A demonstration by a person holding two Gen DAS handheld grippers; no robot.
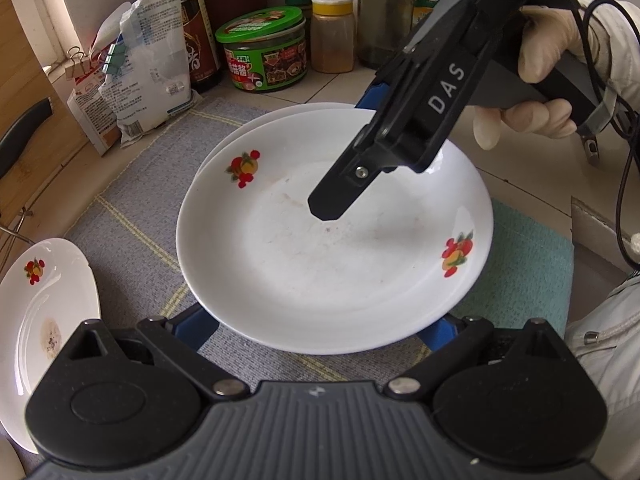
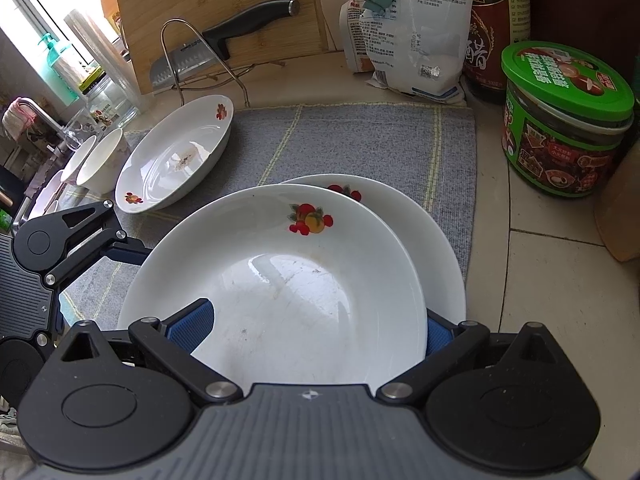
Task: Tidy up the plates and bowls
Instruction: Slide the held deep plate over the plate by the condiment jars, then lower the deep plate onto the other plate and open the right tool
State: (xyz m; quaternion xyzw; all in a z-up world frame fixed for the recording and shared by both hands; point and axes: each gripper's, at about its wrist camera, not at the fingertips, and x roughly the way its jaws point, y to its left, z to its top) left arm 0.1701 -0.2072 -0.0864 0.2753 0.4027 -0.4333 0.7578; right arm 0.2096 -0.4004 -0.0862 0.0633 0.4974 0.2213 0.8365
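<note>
1. Top plate (image 1: 336,248): white with fruit decals, faint smears in the well. Sits skewed on a second matching plate (image 2: 436,240), whose rim shows as a crescent on one side. Both on a grey mat (image 1: 140,200) on the tiled counter.
2. Left gripper (image 1: 316,328): jaws spread wide, released, 1 blue pad showing on each side below the near rim of the top plate. Nothing pinched. Cannot tell whether the pads touch the plate.
3. Right gripper (image 2: 314,326): also spread wide, straddling the opposite rim of the same plate. In the left wrist view, 1 finger hangs over the plate's well and the other blue pad sits outside the rim. Not clenched on the rim.
4. Gloved hand (image 1: 548,52) wrapped round the right gripper's handle, cable trailing beside it.
5. Third plate (image 2: 172,156): same pattern, dark stain in the centre, lying apart at the far edge of the mat.
6. 2 white bowls (image 2: 100,160) nested just beyond that third plate, near the sink side.
7. Teal cloth (image 1: 520,272) partly under the mat's edge, beside the stacked plates.
8. Behind the mat: green-lidded jar (image 1: 264,48), dark sauce bottle (image 1: 196,28), clipped white bag (image 1: 148,60).
9. Knife (image 2: 224,48) resting in a wire rack against a bamboo board (image 2: 220,4).
</note>
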